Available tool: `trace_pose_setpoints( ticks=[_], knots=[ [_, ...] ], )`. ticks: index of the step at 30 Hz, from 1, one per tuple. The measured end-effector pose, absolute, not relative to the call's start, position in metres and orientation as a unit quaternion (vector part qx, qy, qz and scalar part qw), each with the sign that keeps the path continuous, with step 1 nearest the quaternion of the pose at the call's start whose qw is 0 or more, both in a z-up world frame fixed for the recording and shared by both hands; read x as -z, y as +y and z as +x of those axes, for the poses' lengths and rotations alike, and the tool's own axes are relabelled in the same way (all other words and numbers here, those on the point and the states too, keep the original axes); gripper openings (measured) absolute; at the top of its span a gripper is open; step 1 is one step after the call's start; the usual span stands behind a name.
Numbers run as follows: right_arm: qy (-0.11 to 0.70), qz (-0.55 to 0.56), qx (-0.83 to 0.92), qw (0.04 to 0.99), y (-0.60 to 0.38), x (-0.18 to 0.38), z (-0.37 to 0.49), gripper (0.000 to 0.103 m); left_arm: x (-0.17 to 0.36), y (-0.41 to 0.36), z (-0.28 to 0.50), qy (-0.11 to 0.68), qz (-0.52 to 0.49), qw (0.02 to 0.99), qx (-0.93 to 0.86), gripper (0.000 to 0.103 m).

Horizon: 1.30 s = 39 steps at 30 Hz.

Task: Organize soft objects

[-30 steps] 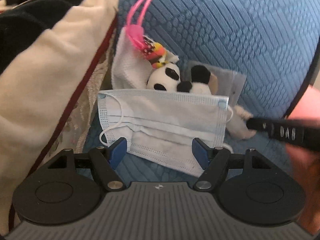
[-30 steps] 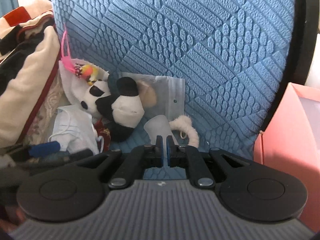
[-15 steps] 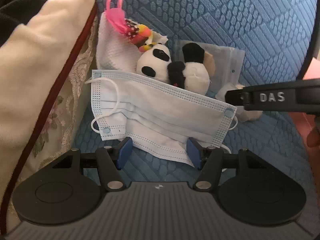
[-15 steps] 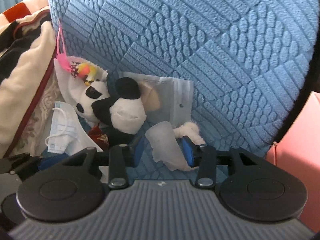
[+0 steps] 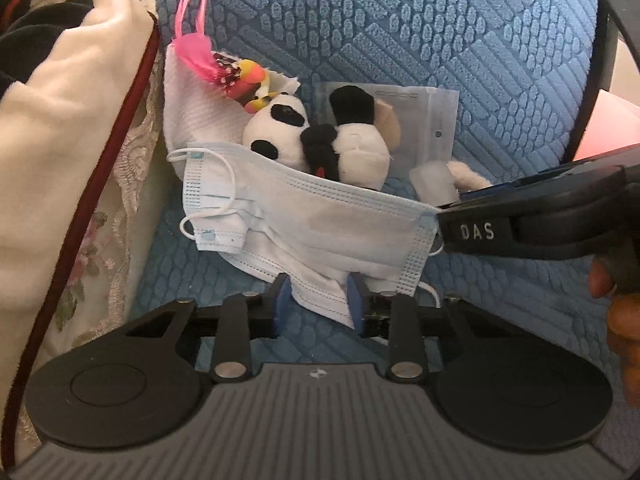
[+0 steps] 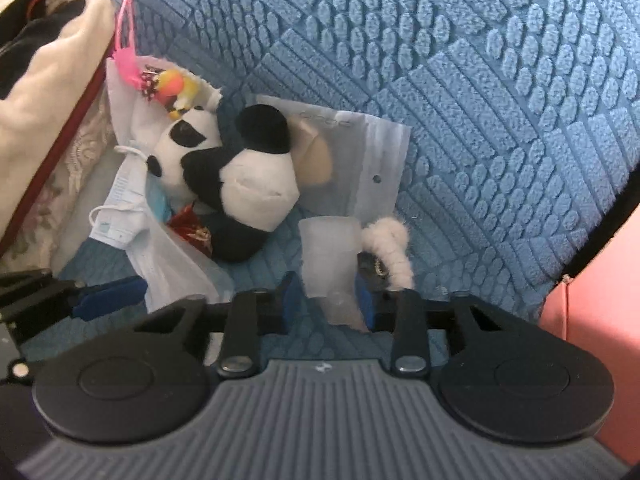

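Upholstery first: the blue quilted seat fills both views, and its backrest serves as a wall, so the soft clutter sits banked in the corner at centre frame. Cream bedding crowds the left edge and pens that heap in. Two panda plushes lean together mid-frame, propped on a clear packet behind them. Draped below them lies the blue face mask, and the left gripper has just been closing, jaws narrow now on the mask's lower hem (a sensible edge, I judge, for lifting it flat). In the right wrist view the right gripper has also just been closing, pinching a small translucent pouch at lower centre, a fluffy white cord beside it.
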State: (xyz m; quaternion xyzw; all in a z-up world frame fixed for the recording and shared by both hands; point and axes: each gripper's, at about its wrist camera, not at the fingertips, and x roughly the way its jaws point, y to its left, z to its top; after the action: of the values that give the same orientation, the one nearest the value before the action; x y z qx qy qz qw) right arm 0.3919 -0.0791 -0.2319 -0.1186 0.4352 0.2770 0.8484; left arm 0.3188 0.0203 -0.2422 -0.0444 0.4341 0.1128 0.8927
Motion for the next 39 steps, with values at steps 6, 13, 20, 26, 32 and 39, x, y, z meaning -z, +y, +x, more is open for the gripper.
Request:
trace_pose_setpoints(
  ticks=[6, 13, 20, 26, 32, 39],
  knots=[
    [0.429, -0.110, -0.267, 0.856, -0.086, 0.223, 0.392, 0.017, 0.240, 0.018, 0.318, 0.439, -0.057, 0.890, -0.112, 0.013],
    [0.416, -0.099, -0.277, 0.861, -0.093, 0.207, 0.384, 0.017, 0.230, 0.028, 0.312, 0.439, -0.120, 0.884, -0.109, 0.006],
    [0.407, -0.100, -0.300, 0.857, -0.101, 0.194, 0.369, 0.017, 0.215, 0.042, 0.304, 0.434, -0.172, 0.879, -0.096, 0.005],
    [0.392, -0.104, -0.303, 0.863, -0.104, 0.182, 0.355, 0.019, 0.207, 0.047, 0.294, 0.440, -0.188, 0.874, -0.081, 0.005],
    [0.424, -0.105, -0.303, 0.847, -0.109, 0.184, 0.346, 0.019, 0.207, 0.049, 0.284, 0.449, -0.197, 0.868, -0.079, 0.005],
    [0.417, -0.108, -0.311, 0.847, -0.107, 0.173, 0.323, 0.018, 0.207, 0.059, 0.275, 0.470, -0.228, 0.849, -0.077, 0.005]
  ],
)
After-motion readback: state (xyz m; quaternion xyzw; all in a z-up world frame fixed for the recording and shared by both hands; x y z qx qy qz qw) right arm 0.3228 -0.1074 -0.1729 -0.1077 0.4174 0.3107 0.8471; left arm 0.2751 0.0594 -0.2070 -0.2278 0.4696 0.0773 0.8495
